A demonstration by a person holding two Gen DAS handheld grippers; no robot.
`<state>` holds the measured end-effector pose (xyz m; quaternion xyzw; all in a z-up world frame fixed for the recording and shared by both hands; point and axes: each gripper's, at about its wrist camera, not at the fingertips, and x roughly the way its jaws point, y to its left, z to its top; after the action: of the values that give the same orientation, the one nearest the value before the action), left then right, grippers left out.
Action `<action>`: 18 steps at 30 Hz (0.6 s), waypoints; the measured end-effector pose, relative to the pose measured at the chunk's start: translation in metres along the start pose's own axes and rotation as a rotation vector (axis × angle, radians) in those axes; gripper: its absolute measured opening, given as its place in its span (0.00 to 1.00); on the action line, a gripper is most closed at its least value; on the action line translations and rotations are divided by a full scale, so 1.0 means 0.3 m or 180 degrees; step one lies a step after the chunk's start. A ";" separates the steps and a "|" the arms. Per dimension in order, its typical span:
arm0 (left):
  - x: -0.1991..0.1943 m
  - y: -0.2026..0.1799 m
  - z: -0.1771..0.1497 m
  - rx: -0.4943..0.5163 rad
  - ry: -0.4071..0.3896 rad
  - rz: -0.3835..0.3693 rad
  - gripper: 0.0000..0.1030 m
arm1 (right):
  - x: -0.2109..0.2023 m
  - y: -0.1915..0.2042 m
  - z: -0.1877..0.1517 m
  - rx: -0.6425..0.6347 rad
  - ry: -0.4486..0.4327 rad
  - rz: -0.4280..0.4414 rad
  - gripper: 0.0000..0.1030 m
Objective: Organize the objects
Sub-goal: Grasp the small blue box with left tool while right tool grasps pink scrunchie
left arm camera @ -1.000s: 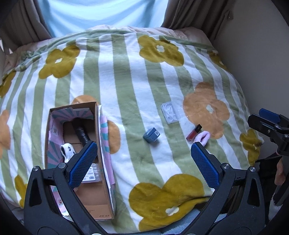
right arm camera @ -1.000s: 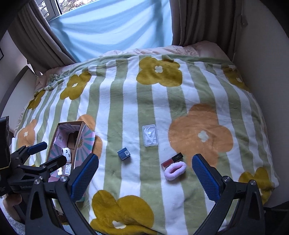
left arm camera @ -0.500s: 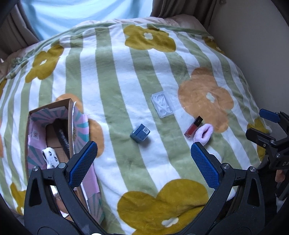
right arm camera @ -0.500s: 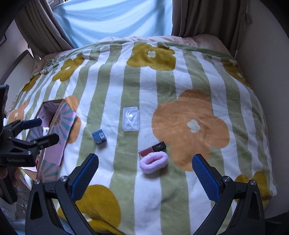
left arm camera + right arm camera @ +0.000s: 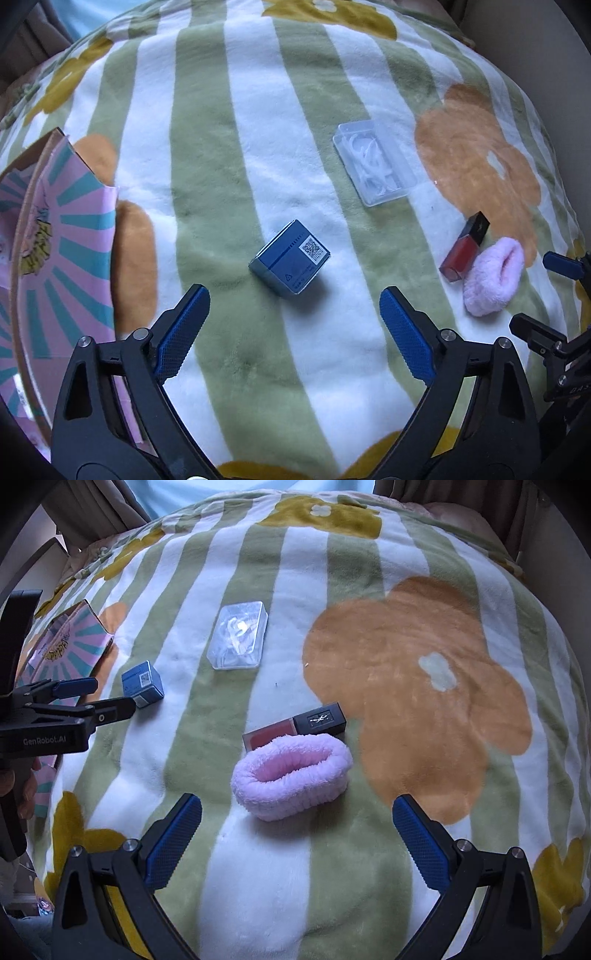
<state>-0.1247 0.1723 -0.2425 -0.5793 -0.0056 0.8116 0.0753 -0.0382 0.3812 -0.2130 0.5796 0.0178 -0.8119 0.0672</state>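
Note:
A small blue box (image 5: 290,266) lies on the striped flower blanket just ahead of my open, empty left gripper (image 5: 293,299); it also shows in the right wrist view (image 5: 142,683). A fluffy pink scrunchie (image 5: 291,776) lies just ahead of my open, empty right gripper (image 5: 297,810), touching a red lipstick tube with a black cap (image 5: 295,726). A clear plastic case (image 5: 239,636) lies further back. In the left wrist view the scrunchie (image 5: 493,280), lipstick (image 5: 464,246) and case (image 5: 373,162) lie to the right.
An open cardboard box with pink and teal flaps (image 5: 55,258) sits at the blanket's left edge, also in the right wrist view (image 5: 66,646). A beige wall (image 5: 546,74) borders the bed on the right. Curtains (image 5: 92,506) hang behind.
Both grippers have moved forward and down toward the blanket. The left has shifted right from over the cardboard box to the blue box; the right has closed in on the scrunchie.

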 end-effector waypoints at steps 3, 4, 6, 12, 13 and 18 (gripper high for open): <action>0.055 0.016 0.011 -0.0122 0.0010 -0.0061 0.89 | 0.045 -0.007 0.007 -0.0020 0.0031 0.0036 1.00; 0.072 0.016 0.016 -0.0138 0.0013 -0.0062 0.89 | 0.056 -0.006 0.011 -0.0032 0.0036 0.0034 1.00; 0.101 0.012 0.024 -0.0142 0.0024 -0.0046 0.87 | 0.077 -0.010 0.015 -0.0043 0.0061 0.0055 1.00; 0.153 0.020 0.034 -0.0201 0.0077 -0.0081 0.74 | 0.129 -0.019 0.034 -0.0125 0.0134 0.0074 0.87; 0.157 0.024 0.034 -0.0200 0.0071 -0.0071 0.65 | 0.140 -0.019 0.036 -0.0139 0.0169 0.0085 0.78; 0.151 0.052 0.024 -0.0244 -0.0002 -0.0119 0.48 | 0.159 0.000 0.035 -0.0227 0.0213 0.0087 0.61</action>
<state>-0.1477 0.1632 -0.2842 -0.5813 -0.0475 0.8095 0.0682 -0.0634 0.3759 -0.2546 0.6038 0.0410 -0.7900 0.0983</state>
